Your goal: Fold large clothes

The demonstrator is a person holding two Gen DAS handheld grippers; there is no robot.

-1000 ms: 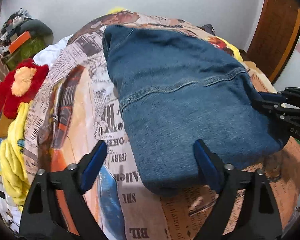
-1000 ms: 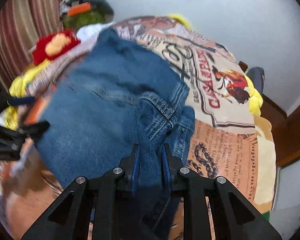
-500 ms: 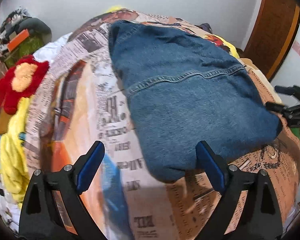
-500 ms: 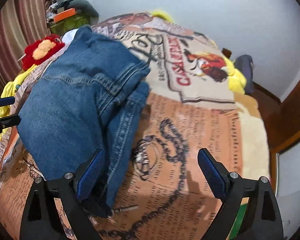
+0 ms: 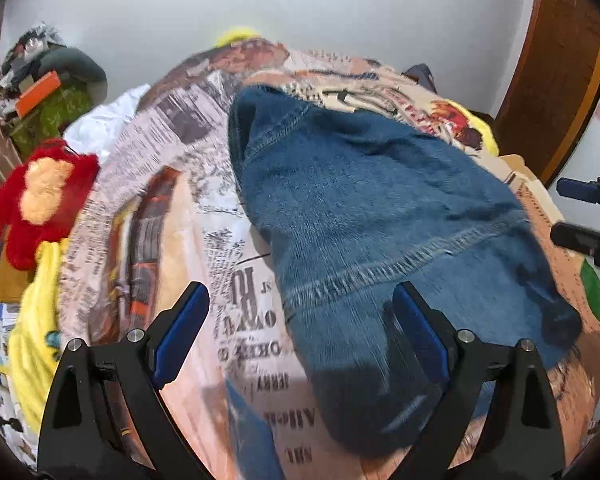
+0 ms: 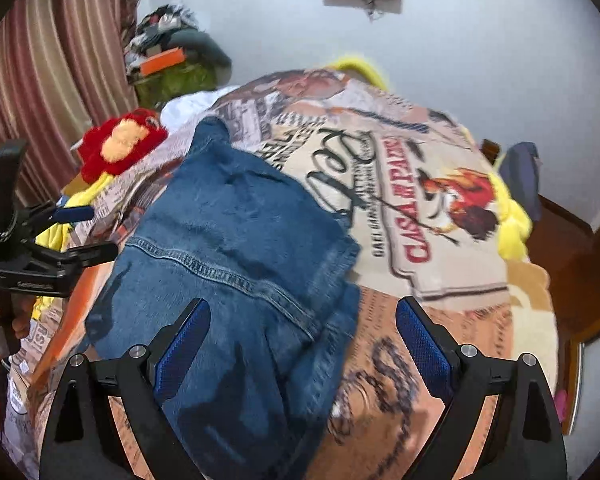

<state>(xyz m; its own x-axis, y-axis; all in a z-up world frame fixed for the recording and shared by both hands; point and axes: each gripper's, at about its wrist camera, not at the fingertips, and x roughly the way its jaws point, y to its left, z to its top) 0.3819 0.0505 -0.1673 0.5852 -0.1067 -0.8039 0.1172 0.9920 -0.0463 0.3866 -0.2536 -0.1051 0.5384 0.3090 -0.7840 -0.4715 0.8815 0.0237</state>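
Note:
A folded blue denim garment (image 5: 380, 220) (image 6: 236, 256) lies flat on a bed covered by a newspaper-print blanket (image 5: 172, 184) (image 6: 420, 208). My left gripper (image 5: 300, 320) hovers open above the garment's near left corner, nothing between its blue pads. My right gripper (image 6: 304, 336) is open too, over the garment's near right edge, holding nothing. Each gripper shows at the edge of the other's view: the right gripper (image 5: 576, 212) at the far right, the left gripper (image 6: 72, 232) at the far left.
A red and orange plush toy (image 5: 40, 196) (image 6: 116, 148) and yellow cloth (image 5: 32, 340) lie along the bed's left side. A cluttered pile (image 6: 172, 56) sits by the striped curtain (image 6: 52, 72). A wooden door (image 5: 556, 64) stands at the right.
The right gripper, shut on the denim's edge a second ago, has opened, let it go and lifted back. The left gripper stayed open and shifted left. The garment now lies flat.

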